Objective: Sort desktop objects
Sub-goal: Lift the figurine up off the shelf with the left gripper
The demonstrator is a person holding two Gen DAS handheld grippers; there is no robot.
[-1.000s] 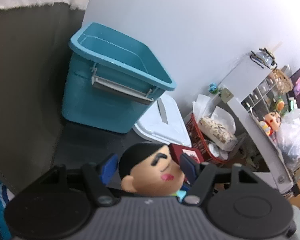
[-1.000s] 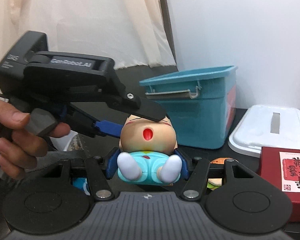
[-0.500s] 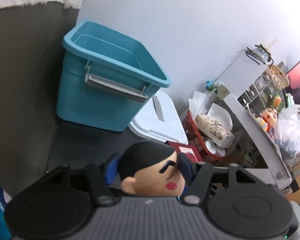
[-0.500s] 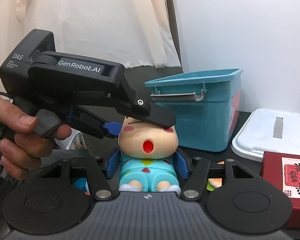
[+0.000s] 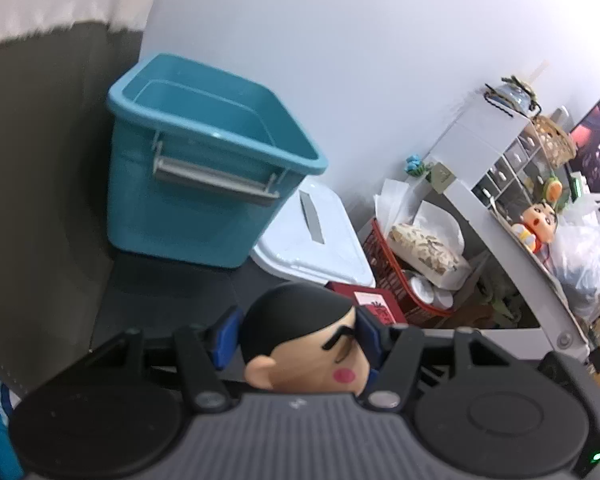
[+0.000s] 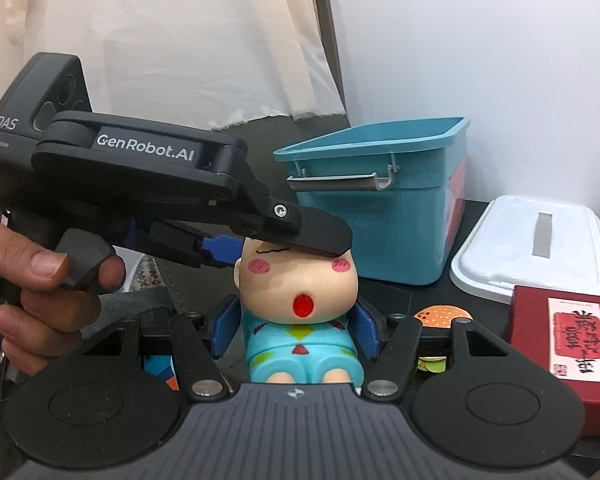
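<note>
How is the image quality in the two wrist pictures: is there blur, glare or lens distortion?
Left wrist view: strong fisheye bending with dark corners; the shelf leans, the teal bin is slightly soft, and the light is even, without glare. Right wrist view: sharper; the doll and the label on the red box are clear, the curtain is bright but not washed out.

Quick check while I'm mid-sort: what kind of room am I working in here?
Probably a lived-in home or small office corner, not a lab: a dark desk against a white wall, a curtain, and cluttered shelves beside a screen.
</note>
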